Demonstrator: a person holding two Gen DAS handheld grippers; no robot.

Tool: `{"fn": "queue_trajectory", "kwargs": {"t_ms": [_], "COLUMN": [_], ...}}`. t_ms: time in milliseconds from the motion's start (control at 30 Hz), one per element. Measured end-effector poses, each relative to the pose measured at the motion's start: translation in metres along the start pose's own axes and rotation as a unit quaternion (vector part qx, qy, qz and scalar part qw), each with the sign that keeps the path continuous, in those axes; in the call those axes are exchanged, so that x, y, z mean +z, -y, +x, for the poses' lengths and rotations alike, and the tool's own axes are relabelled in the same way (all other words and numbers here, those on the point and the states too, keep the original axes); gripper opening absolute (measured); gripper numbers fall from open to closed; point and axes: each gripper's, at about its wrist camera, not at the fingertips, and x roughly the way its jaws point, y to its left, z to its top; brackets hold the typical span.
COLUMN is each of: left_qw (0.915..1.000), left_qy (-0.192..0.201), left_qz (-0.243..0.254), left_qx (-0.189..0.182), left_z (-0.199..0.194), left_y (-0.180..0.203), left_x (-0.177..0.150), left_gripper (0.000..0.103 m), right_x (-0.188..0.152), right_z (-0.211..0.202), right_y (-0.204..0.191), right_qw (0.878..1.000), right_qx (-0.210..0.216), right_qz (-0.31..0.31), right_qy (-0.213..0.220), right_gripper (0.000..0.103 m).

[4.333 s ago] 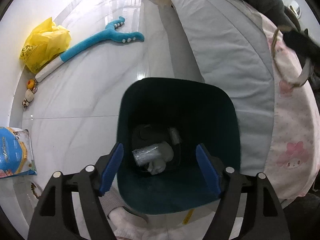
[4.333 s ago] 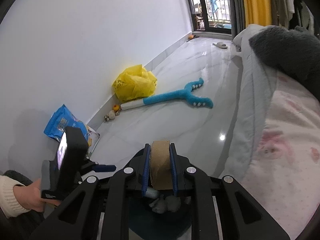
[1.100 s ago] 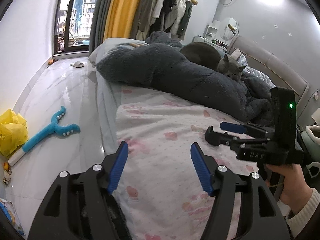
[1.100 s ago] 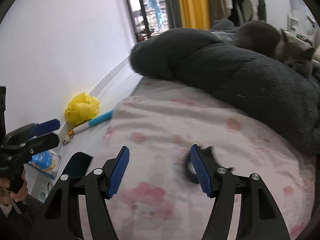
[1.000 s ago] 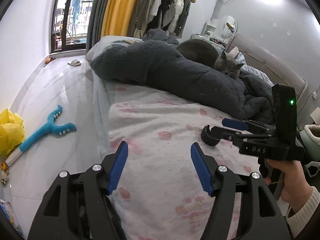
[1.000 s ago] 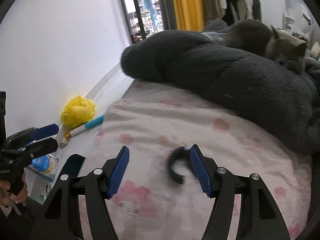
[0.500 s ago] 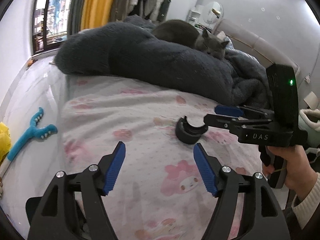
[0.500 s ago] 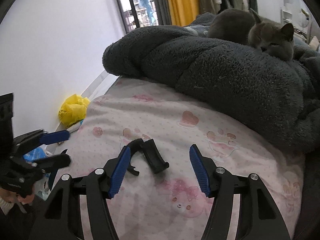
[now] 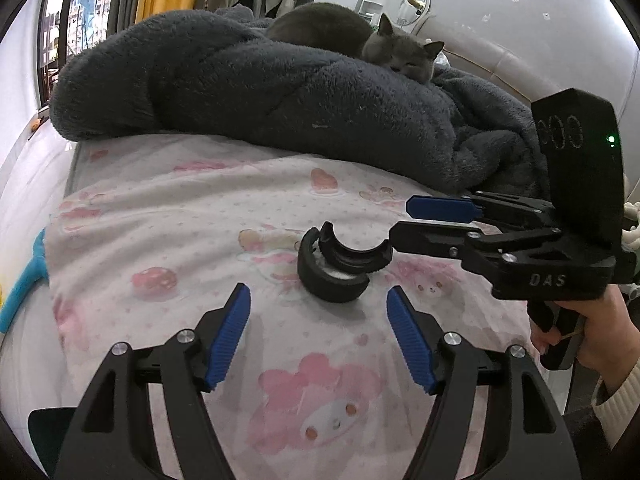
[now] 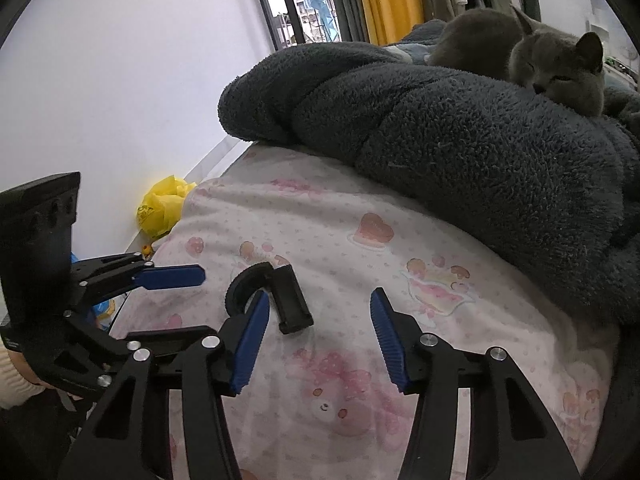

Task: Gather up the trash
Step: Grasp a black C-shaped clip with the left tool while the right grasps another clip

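While a grey cat [image 9: 400,54] dozed on the dark fleece blanket [image 9: 260,92] at the far side of the bed [image 9: 168,208], two pairs of tongs closed in on one piece of trash lying on the pink-patterned sheet. At the far left, a yellow bag [image 10: 162,206] sat on the floor by the wall. The left tongs [image 9: 318,334] hovered near the sheet, spread wide and empty. Just beyond them, near the middle of the bed, lay the broken black plastic ring [image 9: 340,266], not yet picked up. From the right, the right tongs [image 9: 416,218] reached in, also spread wide and empty, one tip just beside the ring. By appearances, the grasp and the carry to a bin were left to do.
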Motion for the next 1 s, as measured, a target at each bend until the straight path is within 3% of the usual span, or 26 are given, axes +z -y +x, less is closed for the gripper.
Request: {"fn": "queue_trajectory", "kwargs": {"t_ms": [333,533,600,1000], "left_qw": [0.9999,0.9998,0.9998,1.0000], "left_qy": [-0.009,-0.017,-0.018,-0.004], "left_qz": [0.002,0.000,0.005,0.007], "left_qx": [-0.005,-0.010,-0.010,0.002], "left_z": [0.016,0.023,0.024,0.011], "left_y": [0.001,0.000,0.002,-0.004], "left_x": [0.008,0.011,0.011,0.010], "left_gripper": [0.062,0.052,0.045,0.041], "right_x": [0.005,0.007,0.007,0.009], "right_z": [0.006,0.012,0.013,0.011], "right_y": [0.009,0.010,0.010,0.002], "right_qw": [1.000,1.000,1.000,1.000], "right_qx": [0.006,0.005,0.005,0.006], "right_qz": [0.001,-0.001,-0.001,-0.004], "right_qy": [-0.006,-0.012,-0.013,-0.011], "right_gripper": [0.053,0.053,0.053,0.053]}}
